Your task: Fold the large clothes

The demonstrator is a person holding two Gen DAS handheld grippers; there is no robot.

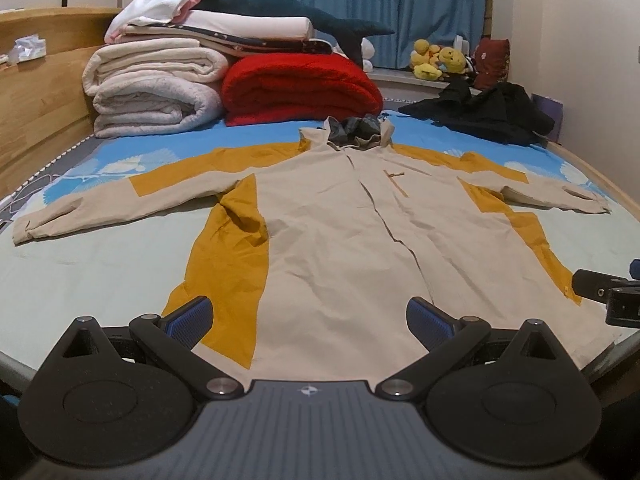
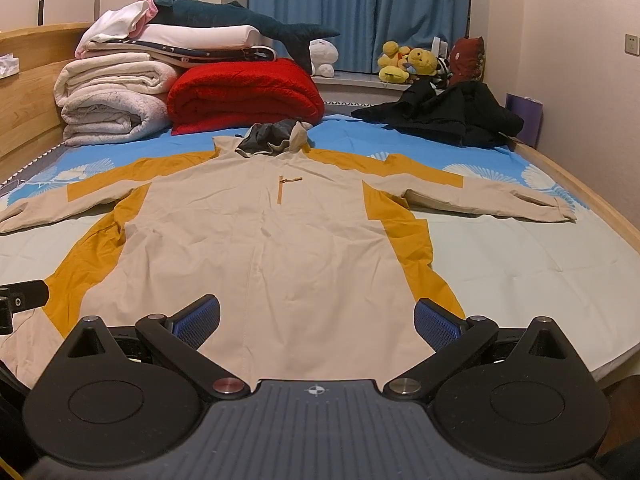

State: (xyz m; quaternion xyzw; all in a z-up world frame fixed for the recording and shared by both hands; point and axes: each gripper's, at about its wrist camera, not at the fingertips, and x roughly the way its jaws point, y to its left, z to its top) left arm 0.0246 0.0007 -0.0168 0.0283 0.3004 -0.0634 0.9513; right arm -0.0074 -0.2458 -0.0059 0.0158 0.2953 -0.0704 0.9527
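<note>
A large beige and mustard hooded jacket point(image 1: 332, 232) point(image 2: 272, 240) lies flat and front-up on the bed, both sleeves spread out sideways and the hood at the far end. My left gripper point(image 1: 310, 318) hovers open over the hem, left of the zip line, with nothing between its blue pads. My right gripper point(image 2: 318, 322) also stands open above the hem, toward the right side panel. Each gripper's body shows at the edge of the other's view: the right one point(image 1: 608, 292) and the left one point(image 2: 16, 300).
Folded white quilts point(image 1: 152, 88) and a red blanket point(image 1: 300, 88) are stacked at the bed's far left, topped by a plush shark point(image 1: 288, 8). A black garment point(image 1: 488, 110) lies at the far right. A wooden headboard point(image 1: 36, 92) runs along the left; a wall point(image 2: 580, 60) stands on the right.
</note>
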